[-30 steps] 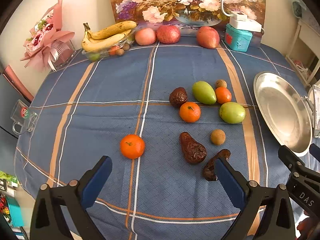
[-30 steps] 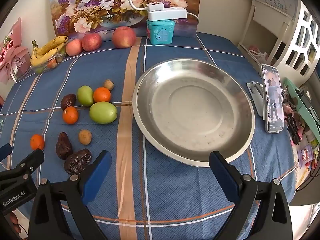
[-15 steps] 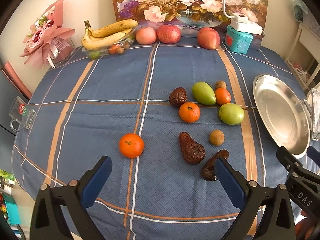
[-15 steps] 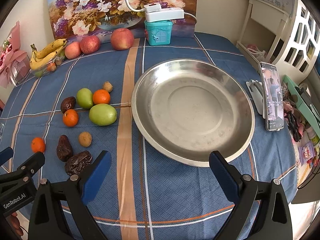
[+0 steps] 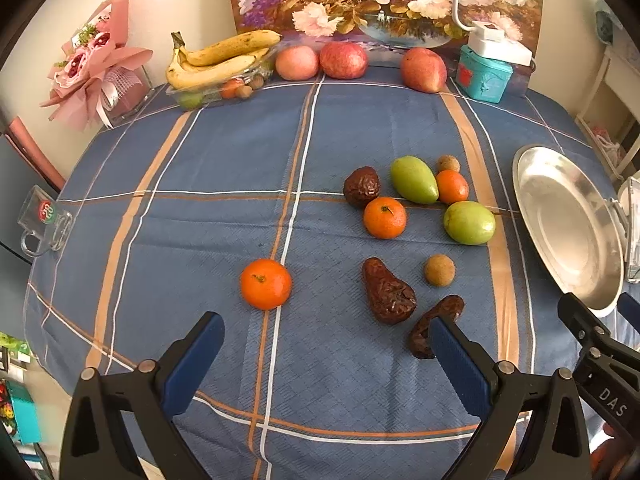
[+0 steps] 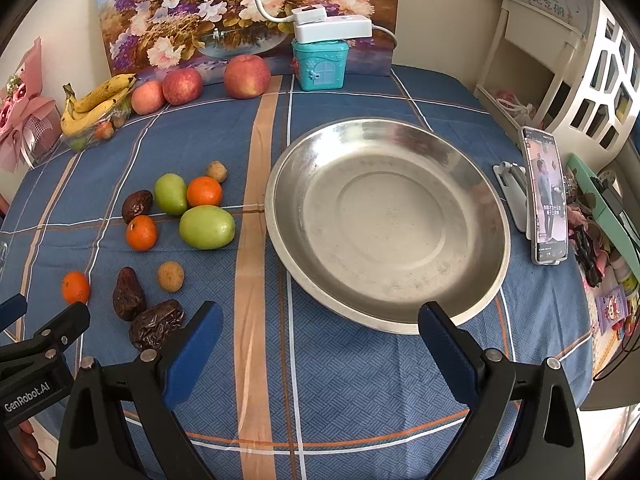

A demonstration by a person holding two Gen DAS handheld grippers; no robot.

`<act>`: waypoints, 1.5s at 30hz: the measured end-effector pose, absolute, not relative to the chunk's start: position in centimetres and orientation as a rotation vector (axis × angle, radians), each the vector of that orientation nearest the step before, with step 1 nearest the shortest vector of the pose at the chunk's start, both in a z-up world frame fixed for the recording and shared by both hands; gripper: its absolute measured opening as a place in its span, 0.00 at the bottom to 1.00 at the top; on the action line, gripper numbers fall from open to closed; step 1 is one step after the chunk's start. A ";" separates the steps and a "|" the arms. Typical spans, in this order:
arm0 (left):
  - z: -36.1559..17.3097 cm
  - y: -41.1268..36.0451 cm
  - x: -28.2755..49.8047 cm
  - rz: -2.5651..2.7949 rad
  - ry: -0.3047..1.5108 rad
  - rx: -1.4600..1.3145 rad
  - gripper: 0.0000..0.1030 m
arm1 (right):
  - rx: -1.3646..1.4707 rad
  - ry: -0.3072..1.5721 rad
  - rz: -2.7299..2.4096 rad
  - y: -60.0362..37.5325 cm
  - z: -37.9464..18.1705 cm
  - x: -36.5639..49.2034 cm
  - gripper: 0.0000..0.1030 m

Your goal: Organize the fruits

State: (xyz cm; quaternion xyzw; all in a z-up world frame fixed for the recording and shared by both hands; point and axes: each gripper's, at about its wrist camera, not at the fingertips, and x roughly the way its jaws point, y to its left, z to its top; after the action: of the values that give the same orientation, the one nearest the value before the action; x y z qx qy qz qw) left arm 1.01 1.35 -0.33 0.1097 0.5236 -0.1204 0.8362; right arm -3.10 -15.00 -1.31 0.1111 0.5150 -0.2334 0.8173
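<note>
Fruit (image 5: 384, 217) scattered beside steel plate (image 6: 472, 184), phone (image 6: 546, 204) nearby, both grippers spread, holding nothing.

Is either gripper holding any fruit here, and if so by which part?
Nothing is held. The left gripper and right gripper are both open and empty above the tablecloth.

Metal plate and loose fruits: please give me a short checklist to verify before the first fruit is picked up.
1. Left gripper open, nothing held: ok.
2. Right gripper open, nothing held: ok.
3. Metal plate has room for fruit: ok.
4. Lone tangerine stands apart from the other fruits: ok.
5. Nearest date fully visible to the left camera: not ok, a finger partly hides it.
</note>
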 end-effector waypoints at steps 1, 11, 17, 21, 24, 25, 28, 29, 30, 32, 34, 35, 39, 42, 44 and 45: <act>-0.3 1.4 1.0 -0.255 1.109 0.232 1.00 | 0.236 1.098 -0.497 -15.0 -1.3 -3.1 0.95; -0.8 1.6 1.4 -0.241 1.132 0.225 1.00 | 0.232 1.103 -0.492 -14.8 -1.4 -2.8 0.95; -1.0 1.6 1.4 -0.239 1.140 0.229 1.00 | 0.232 1.102 -0.493 -14.8 -1.4 -2.9 0.95; -1.1 1.6 1.5 -0.239 1.144 0.231 1.00 | 0.233 1.103 -0.493 -14.7 -1.4 -2.8 0.95; -1.1 1.6 1.5 -0.239 1.144 0.231 1.00 | 0.233 1.103 -0.493 -14.7 -1.4 -2.8 0.95; -1.1 1.6 1.5 -0.239 1.144 0.231 1.00 | 0.233 1.103 -0.493 -14.7 -1.4 -2.8 0.95; -1.1 1.6 1.5 -0.238 1.144 0.231 1.00 | 0.232 1.103 -0.493 -14.7 -1.4 -2.8 0.95; -1.1 1.6 1.6 -0.238 1.145 0.230 1.00 | 0.232 1.103 -0.493 -14.7 -1.4 -2.8 0.95; -1.2 1.6 1.6 -0.238 1.146 0.228 1.00 | 0.232 1.104 -0.493 -14.7 -1.4 -2.8 0.95; -1.2 1.7 1.6 -0.236 1.145 0.219 1.00 | 0.232 1.103 -0.493 -14.7 -1.4 -2.8 0.95; -1.1 1.8 1.6 -0.238 1.140 0.205 1.00 | 0.232 1.104 -0.493 -14.7 -1.4 -2.8 0.95; -1.1 1.9 1.7 -0.238 1.138 0.200 1.00 | 0.232 1.104 -0.493 -14.7 -1.4 -2.8 0.95; -0.4 2.9 2.3 -0.229 1.105 0.142 1.00 | 0.231 1.108 -0.482 -14.5 -1.6 -2.7 0.95; 0.4 4.3 3.2 -0.194 1.058 0.076 1.00 | 0.231 1.109 -0.462 -14.1 -1.7 -2.5 0.95; 0.6 5.4 3.9 -0.191 1.040 0.021 1.00 | 0.253 1.105 -0.429 -13.9 -1.8 -2.2 0.95; 0.6 5.6 4.1 -0.187 1.033 0.008 1.00 | 0.280 1.100 -0.395 -13.7 -1.8 -2.0 0.95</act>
State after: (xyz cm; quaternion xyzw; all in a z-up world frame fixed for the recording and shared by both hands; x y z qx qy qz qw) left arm 4.06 5.64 0.63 0.0036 0.4932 -0.0891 0.8653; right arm -1.98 -13.71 -1.81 0.1316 0.5176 -0.1857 0.8248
